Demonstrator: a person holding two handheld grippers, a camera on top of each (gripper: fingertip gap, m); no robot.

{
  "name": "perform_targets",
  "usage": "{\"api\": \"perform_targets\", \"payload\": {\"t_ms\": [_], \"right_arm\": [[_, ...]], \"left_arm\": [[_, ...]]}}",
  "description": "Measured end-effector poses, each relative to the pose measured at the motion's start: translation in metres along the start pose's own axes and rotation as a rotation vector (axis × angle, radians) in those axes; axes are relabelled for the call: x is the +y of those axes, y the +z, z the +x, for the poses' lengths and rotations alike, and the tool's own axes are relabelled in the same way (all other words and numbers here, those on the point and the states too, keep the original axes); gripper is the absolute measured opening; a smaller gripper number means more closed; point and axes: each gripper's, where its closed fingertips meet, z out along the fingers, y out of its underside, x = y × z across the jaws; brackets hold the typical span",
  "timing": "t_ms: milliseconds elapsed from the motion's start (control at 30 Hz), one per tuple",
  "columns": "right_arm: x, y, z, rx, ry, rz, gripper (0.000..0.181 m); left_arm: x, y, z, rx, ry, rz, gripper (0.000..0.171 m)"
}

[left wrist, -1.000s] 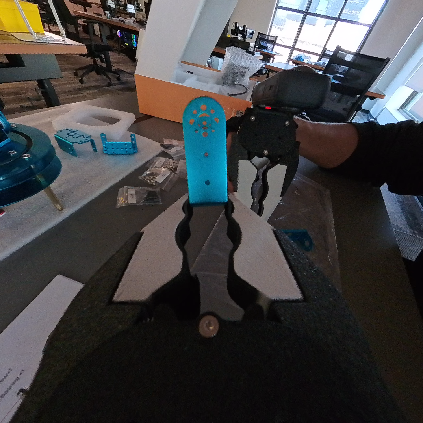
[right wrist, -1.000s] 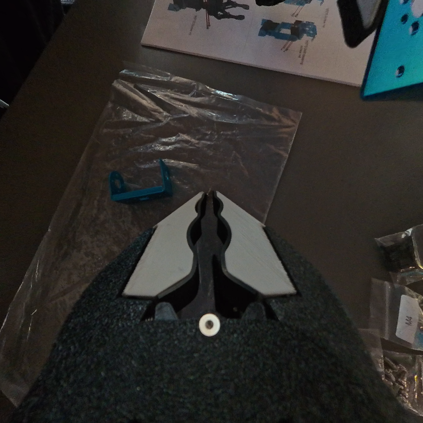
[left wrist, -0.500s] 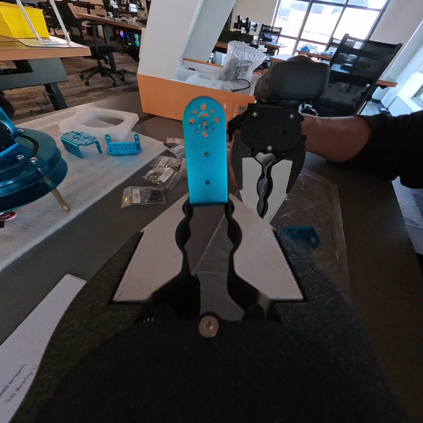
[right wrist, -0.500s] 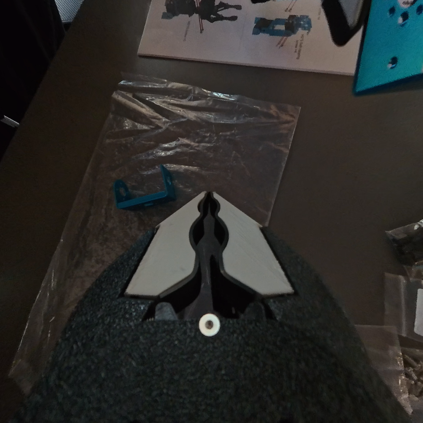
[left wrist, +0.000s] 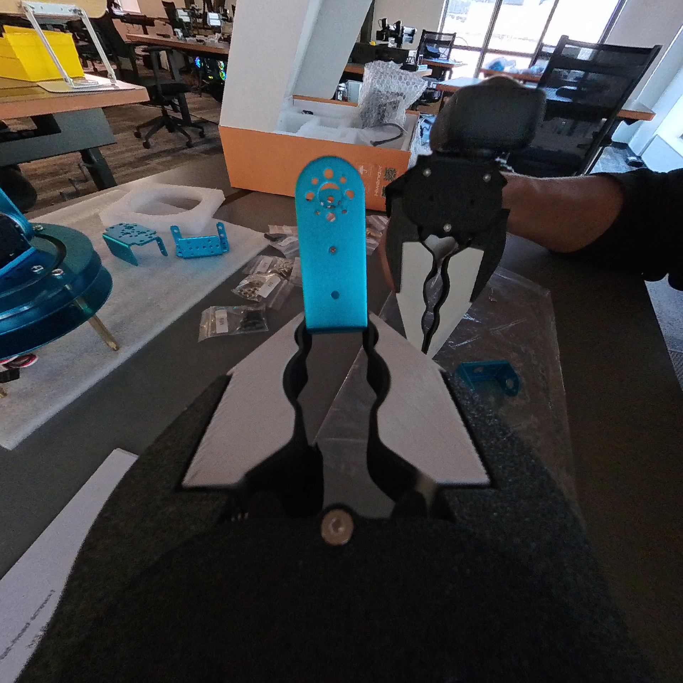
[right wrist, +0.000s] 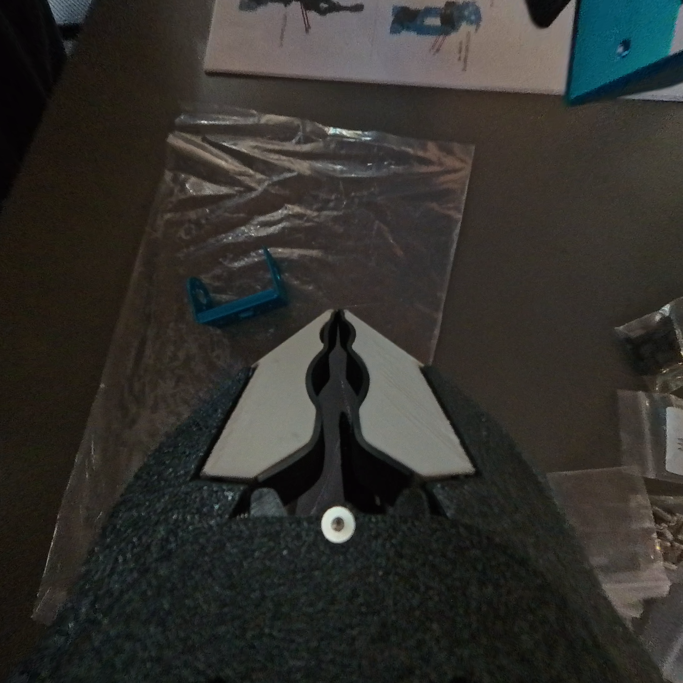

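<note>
My left gripper [left wrist: 335,327] is shut on a long blue metal plate [left wrist: 331,244] with a rounded, holed top end and holds it upright above the dark table. The plate also shows at the top right of the right wrist view [right wrist: 624,48]. My right gripper [right wrist: 338,312] is shut and empty, pointing down over a clear plastic bag [right wrist: 314,207]. It shows in the left wrist view [left wrist: 428,347] just right of the plate, held by a hand. A small blue U-shaped bracket [right wrist: 236,295] lies on the bag, just left of the right fingertips; it also shows in the left wrist view [left wrist: 488,375].
An open orange and white box [left wrist: 314,162] stands at the back. Two blue brackets [left wrist: 166,244] lie on white foam with a foam ring [left wrist: 162,203]. A blue round base [left wrist: 44,277] stands at left. Small bags of screws [left wrist: 255,288] lie mid-table. A printed instruction sheet [right wrist: 388,40] lies beyond the bag. Tip to tip, the grippers are about 12 cm apart. The left tips stand about 20 cm off the blue round base [left wrist: 44,277].
My right gripper has come lower and closer to the bag and the small bracket. My left gripper keeps the blue plate upright, almost unmoved.
</note>
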Motion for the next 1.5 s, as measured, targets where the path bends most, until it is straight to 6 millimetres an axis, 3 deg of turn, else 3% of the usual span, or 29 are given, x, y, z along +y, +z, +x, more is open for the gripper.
{"api": "perform_targets", "payload": {"t_ms": [600,933,1100,1267,1500], "right_arm": [[-0.001,0.004,-0.002,0.002,-0.01,-0.016,0.007],[-0.007,0.004,0.002,0.034,0.018,0.015,0.0],[-0.038,-0.017,-0.008,-0.028,0.132,0.243,0.0],[-0.08,-0.054,-0.011,-0.191,0.401,0.621,0.0],[-0.103,-0.081,0.003,-0.388,0.787,0.951,0.0]], "left_arm": [[0.002,0.001,0.001,0.009,-0.008,-0.006,0.027],[0.002,0.001,0.001,0.008,-0.005,-0.006,0.027],[-0.001,-0.001,-0.001,-0.012,0.034,0.006,0.027],[-0.004,-0.001,0.009,-0.033,0.166,0.032,0.027],[-0.004,0.006,0.026,-0.072,0.299,0.042,0.027]]}}
